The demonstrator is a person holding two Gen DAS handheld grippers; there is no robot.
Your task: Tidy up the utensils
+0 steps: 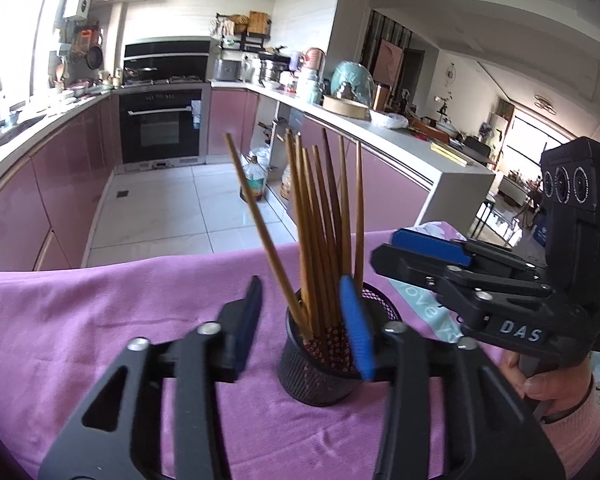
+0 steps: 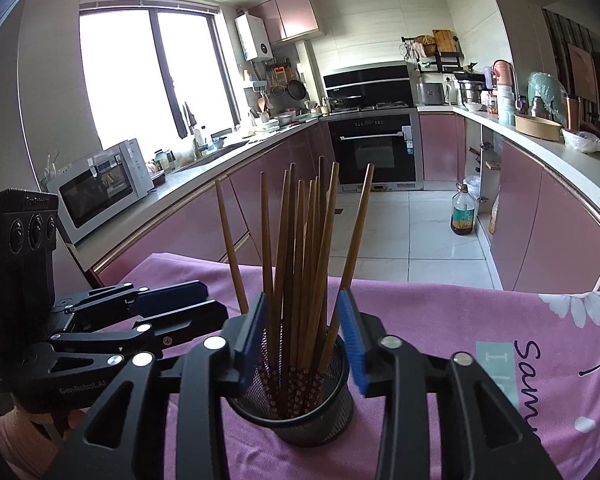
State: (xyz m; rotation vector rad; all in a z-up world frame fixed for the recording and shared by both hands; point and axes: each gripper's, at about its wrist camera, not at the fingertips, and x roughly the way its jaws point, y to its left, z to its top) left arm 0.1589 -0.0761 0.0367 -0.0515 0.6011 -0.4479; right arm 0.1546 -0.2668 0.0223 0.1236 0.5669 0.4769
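The counter [image 1: 100,320] is covered by a pink cloth [image 2: 440,320] with white flowers and dark lettering toward its right side. Its far edge drops to a tiled kitchen floor [image 2: 412,232], beyond which stand pink cabinets, a black oven [image 2: 374,148] and a microwave [image 2: 100,188] on the side worktop. A bottle [image 2: 464,210] stands on the floor, well clear of the work area.

The cloth left of the holder is bare in the left wrist view, giving open room on that side. On the right side, the right gripper [image 1: 380,256] lies near the holder with a hand [image 1: 540,384] on its handle.

The black mesh holder [image 2: 300,412] stands upright on the cloth, near the middle. The chopsticks [image 2: 300,264] stand inside it, patterned ends down, fanned outward (one leans far left, one far right), so the tips spread well beyond the rim.

The left gripper [image 1: 300,320] has its jaws released: one blue pad sits in front of the holder's rim, the other left of it, with nothing pressed between them.

The right gripper's jaws are likewise released; in its own view they stand either side of the chopstick bundle above the rim, and the pads are not pressing it.
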